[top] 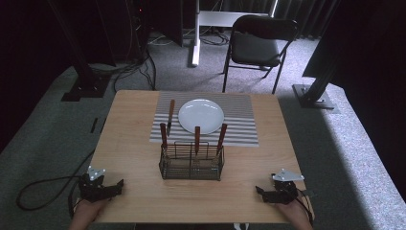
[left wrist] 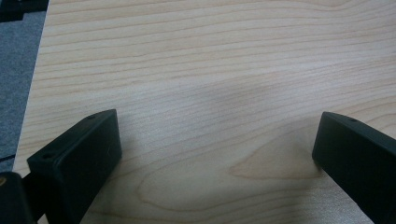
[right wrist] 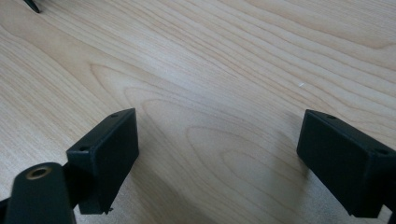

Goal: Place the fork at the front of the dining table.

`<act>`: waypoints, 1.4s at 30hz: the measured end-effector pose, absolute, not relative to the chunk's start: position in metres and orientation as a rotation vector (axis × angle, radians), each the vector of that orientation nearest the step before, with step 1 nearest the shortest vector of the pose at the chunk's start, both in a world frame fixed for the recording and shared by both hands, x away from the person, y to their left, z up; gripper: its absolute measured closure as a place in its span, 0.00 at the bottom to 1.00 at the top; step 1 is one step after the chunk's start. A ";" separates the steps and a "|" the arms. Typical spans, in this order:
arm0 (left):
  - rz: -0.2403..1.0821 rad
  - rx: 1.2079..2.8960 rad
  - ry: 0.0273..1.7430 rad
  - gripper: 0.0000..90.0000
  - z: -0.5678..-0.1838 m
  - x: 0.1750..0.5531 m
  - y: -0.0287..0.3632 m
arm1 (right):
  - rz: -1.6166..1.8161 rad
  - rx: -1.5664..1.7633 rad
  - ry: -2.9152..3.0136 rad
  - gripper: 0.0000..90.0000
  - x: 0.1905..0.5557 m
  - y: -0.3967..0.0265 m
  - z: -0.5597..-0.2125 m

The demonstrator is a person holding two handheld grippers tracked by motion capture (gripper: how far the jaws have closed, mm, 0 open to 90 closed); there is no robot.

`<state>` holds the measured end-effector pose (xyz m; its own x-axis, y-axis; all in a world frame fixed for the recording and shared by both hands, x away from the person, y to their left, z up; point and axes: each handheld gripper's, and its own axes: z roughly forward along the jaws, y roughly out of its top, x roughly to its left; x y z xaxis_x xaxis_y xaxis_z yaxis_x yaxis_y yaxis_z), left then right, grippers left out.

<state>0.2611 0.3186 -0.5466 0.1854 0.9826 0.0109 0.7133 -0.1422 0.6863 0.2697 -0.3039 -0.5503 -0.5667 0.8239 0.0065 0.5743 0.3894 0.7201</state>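
While the left gripper (top: 117,186) and right gripper (top: 261,191) are resting at the wooden table's (top: 134,143) near corners with jaws spread and empty, the wire caddy (top: 191,163) is standing between and beyond them, holding three wooden-handled utensils (top: 197,136)

A wire caddy (top: 191,162) stands mid-table (top: 134,120) before me with three utensils upright in it, behind it a placemat (top: 239,122) bearing a plate (top: 201,116) with a knife (top: 170,115) lying to its left.
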 end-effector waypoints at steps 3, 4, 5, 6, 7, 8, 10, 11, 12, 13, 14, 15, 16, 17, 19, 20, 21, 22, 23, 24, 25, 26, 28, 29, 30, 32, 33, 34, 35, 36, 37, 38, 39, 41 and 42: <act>0.642 1.921 1.585 0.01 -0.547 0.261 0.319 | 0.985 1.214 2.298 0.13 0.269 -0.304 -0.550; 0.642 1.921 1.585 0.01 -0.547 0.261 0.319 | 0.985 1.214 2.298 0.13 0.269 -0.304 -0.550; 0.642 1.921 1.585 0.01 -0.547 0.261 0.319 | 0.984 1.214 2.299 0.13 0.269 -0.304 -0.550; 0.642 1.920 1.585 0.01 -0.547 0.261 0.319 | 0.985 1.214 2.298 0.14 0.269 -0.304 -0.551; 0.642 1.920 1.585 0.01 -0.547 0.261 0.319 | 0.984 1.215 2.298 0.13 0.269 -0.304 -0.550; 0.643 1.920 1.585 0.01 -0.547 0.261 0.319 | 0.983 1.215 2.299 0.13 0.269 -0.304 -0.550; 0.643 1.920 1.585 0.01 -0.547 0.261 0.319 | 0.983 1.215 2.298 0.13 0.269 -0.304 -0.550; 0.643 1.920 1.585 0.01 -0.547 0.261 0.319 | 0.983 1.215 2.299 0.13 0.269 -0.304 -0.550; 0.642 1.920 1.585 0.01 -0.547 0.261 0.319 | 0.980 1.215 2.300 0.13 0.269 -0.304 -0.550; 0.643 1.921 1.585 0.01 -0.547 0.261 0.319 | 0.978 1.217 2.301 0.13 0.270 -0.303 -0.550; 0.642 1.920 1.585 0.01 -0.547 0.261 0.319 | 0.968 1.225 2.302 0.13 0.270 -0.303 -0.549; 0.642 1.921 1.585 0.01 -0.547 0.261 0.319 | 0.959 1.233 2.302 0.14 0.271 -0.301 -0.549; 0.643 1.920 1.585 0.01 -0.547 0.261 0.319 | 0.951 1.241 2.302 0.14 0.271 -0.300 -0.548; 0.642 1.920 1.585 0.01 -0.547 0.261 0.319 | 0.938 1.248 2.306 0.15 0.271 -0.298 -0.547; 0.643 1.921 1.585 0.01 -0.547 0.261 0.319 | 0.921 1.260 2.309 0.15 0.274 -0.296 -0.546; 0.642 1.920 1.585 0.01 -0.547 0.261 0.319 | 0.912 1.269 2.307 0.15 0.275 -0.295 -0.545; 0.643 1.920 1.585 0.01 -0.547 0.261 0.319 | 0.897 1.281 2.287 0.15 0.275 -0.293 -0.545; 0.643 1.920 1.585 0.01 -0.547 0.261 0.319 | 0.891 1.289 2.283 0.15 0.276 -0.293 -0.544; 0.643 1.920 1.585 0.01 -0.547 0.261 0.319 | 0.893 1.299 2.292 0.15 0.276 -0.292 -0.544; 0.642 1.920 1.585 0.01 -0.547 0.261 0.319 | 0.888 1.303 2.288 0.16 0.275 -0.290 -0.544; 0.642 1.920 1.585 0.01 -0.547 0.261 0.319 | 0.879 1.300 2.287 0.17 0.275 -0.289 -0.543; 0.642 1.920 1.585 0.01 -0.547 0.261 0.319 | 0.888 1.305 2.288 0.17 0.275 -0.289 -0.541; 0.643 1.920 1.585 0.01 -0.547 0.261 0.319 | 0.929 1.308 2.273 0.17 0.273 -0.288 -0.534; 0.642 1.920 1.585 0.01 -0.547 0.261 0.319 | 0.949 1.313 2.266 0.17 0.272 -0.288 -0.530; 0.643 1.920 1.585 0.01 -0.547 0.261 0.319 | 0.967 1.308 2.251 0.17 0.271 -0.287 -0.525; 0.643 1.920 1.585 0.01 -0.547 0.261 0.319 | 0.993 1.318 2.237 0.17 0.270 -0.286 -0.515; 0.643 1.920 1.585 0.01 -0.547 0.261 0.319 | 0.998 1.322 2.227 0.17 0.270 -0.286 -0.511; 0.643 1.920 1.585 0.01 -0.547 0.261 0.319 | 1.011 1.322 2.222 0.17 0.270 -0.284 -0.506; 0.643 1.920 1.585 0.01 -0.547 0.261 0.319 | 1.020 1.319 2.217 0.17 0.270 -0.283 -0.502; 0.642 1.920 1.585 0.01 -0.547 0.261 0.319 | 1.033 1.310 2.216 0.17 0.270 -0.282 -0.498; 0.643 1.920 1.585 0.01 -0.547 0.261 0.319 | 1.054 1.308 2.217 0.17 0.269 -0.281 -0.494; 0.642 1.920 1.585 0.01 -0.547 0.261 0.319 | 1.071 1.302 2.214 0.17 0.269 -0.279 -0.490; 0.643 1.920 1.585 0.01 -0.547 0.261 0.319 | 1.086 1.296 2.212 0.17 0.269 -0.277 -0.486; 0.643 1.920 1.585 0.01 -0.547 0.261 0.319 | 1.121 1.274 2.212 0.17 0.268 -0.272 -0.478; 0.643 1.920 1.585 0.01 -0.547 0.261 0.319 | 1.124 1.262 2.215 0.17 0.268 -0.270 -0.474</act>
